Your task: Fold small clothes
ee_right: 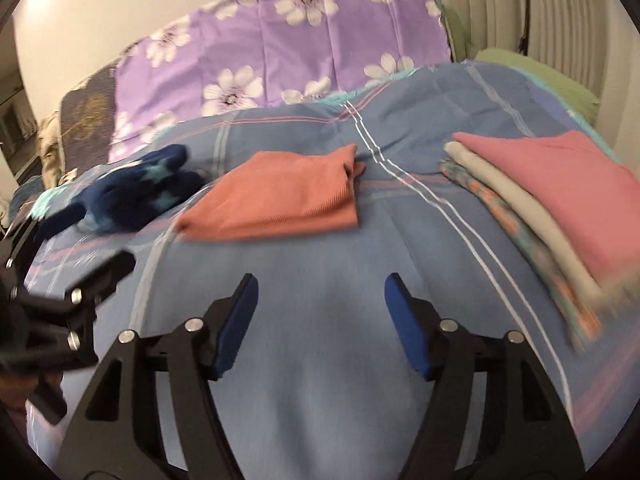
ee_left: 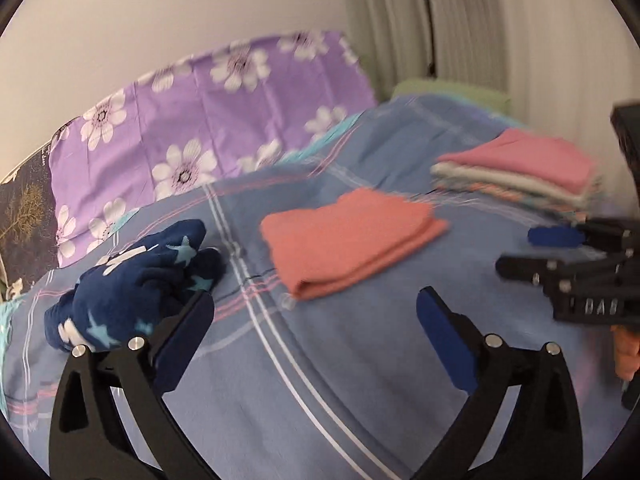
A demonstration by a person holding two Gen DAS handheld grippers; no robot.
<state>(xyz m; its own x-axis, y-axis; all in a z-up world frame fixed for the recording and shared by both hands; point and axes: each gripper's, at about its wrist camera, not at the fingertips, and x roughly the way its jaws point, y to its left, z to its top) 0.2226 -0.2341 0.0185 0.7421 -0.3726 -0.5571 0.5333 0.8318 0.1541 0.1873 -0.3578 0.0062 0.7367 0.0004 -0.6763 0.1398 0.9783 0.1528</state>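
Observation:
A folded salmon cloth [ee_left: 352,240] [ee_right: 280,196] lies flat on the blue plaid bedspread [ee_left: 360,380] [ee_right: 320,320]. To its left a navy garment with pale stars [ee_left: 136,280] [ee_right: 132,196] sits crumpled. My left gripper [ee_left: 316,300] is open over bare bedspread, short of the salmon cloth, its left finger beside the navy garment. My right gripper [ee_right: 322,284] [ee_left: 528,250] is also open and holds nothing, with the salmon cloth ahead of it. At the right rests a stack of folded clothes [ee_left: 520,172] [ee_right: 560,196], pink on top.
A purple sheet with white flowers [ee_left: 240,112] [ee_right: 280,48] covers the back of the bed against the wall. A green pillow [ee_right: 560,84] lies at the far right, below a white ribbed panel [ee_left: 400,20]. A finger [ee_right: 116,266] of the left gripper shows at the right wrist view's left edge.

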